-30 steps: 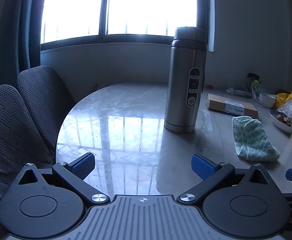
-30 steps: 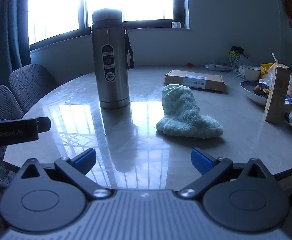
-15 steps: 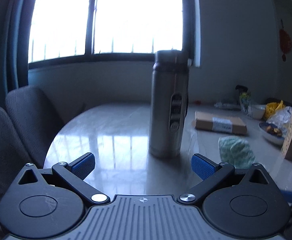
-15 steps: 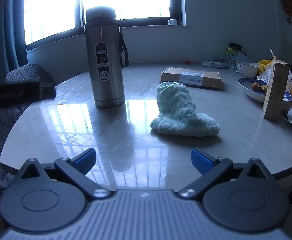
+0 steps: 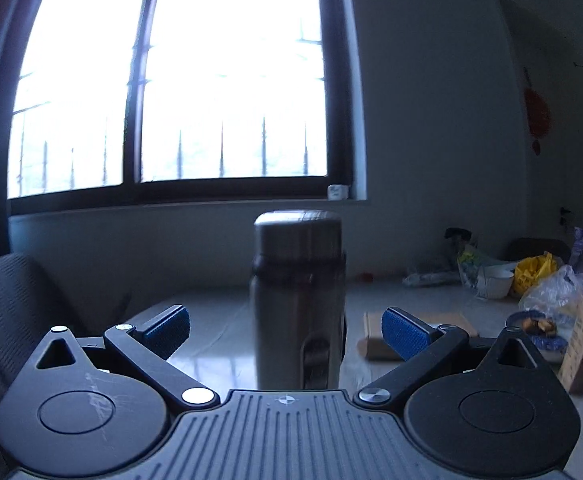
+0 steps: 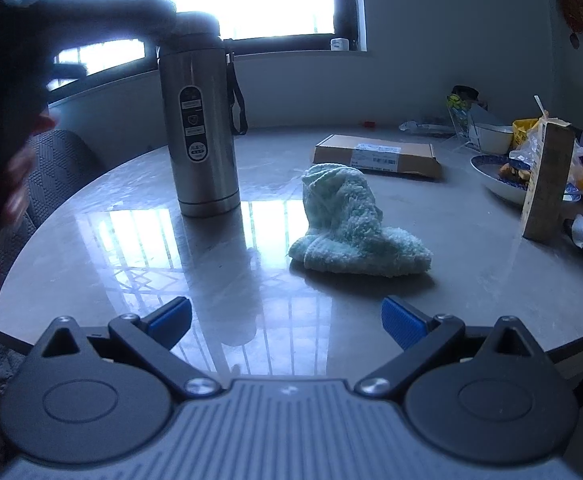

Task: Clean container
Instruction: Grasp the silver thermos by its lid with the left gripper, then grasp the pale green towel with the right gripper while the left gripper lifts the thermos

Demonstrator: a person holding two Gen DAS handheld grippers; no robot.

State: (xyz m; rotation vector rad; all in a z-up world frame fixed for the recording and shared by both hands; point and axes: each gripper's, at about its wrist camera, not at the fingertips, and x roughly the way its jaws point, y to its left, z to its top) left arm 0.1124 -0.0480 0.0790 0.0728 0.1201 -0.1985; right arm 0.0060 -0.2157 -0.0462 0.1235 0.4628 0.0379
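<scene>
A tall steel flask point(image 6: 201, 116) with a dark strap stands upright on the round marble table point(image 6: 91, 248). A crumpled light-green cloth point(image 6: 351, 228) lies to its right. My left gripper point(image 5: 285, 330) is open and raised level with the flask's top; the flask point(image 5: 299, 300) stands centred ahead between its blue pads, a little beyond them. In the right wrist view the left gripper shows as a dark blur reaching the flask's lid. My right gripper point(image 6: 285, 320) is open and empty, low over the table's near edge.
A flat cardboard box point(image 6: 375, 156) lies behind the cloth. A plate of food point(image 6: 507, 178), an upright carton point(image 6: 547, 184), bags and cups crowd the right side. Grey chairs point(image 6: 55, 172) stand at the left, and a window is behind.
My left gripper has risen and swung so that the flask's upper part is centred ahead of its open jaws. My right gripper has barely moved.
</scene>
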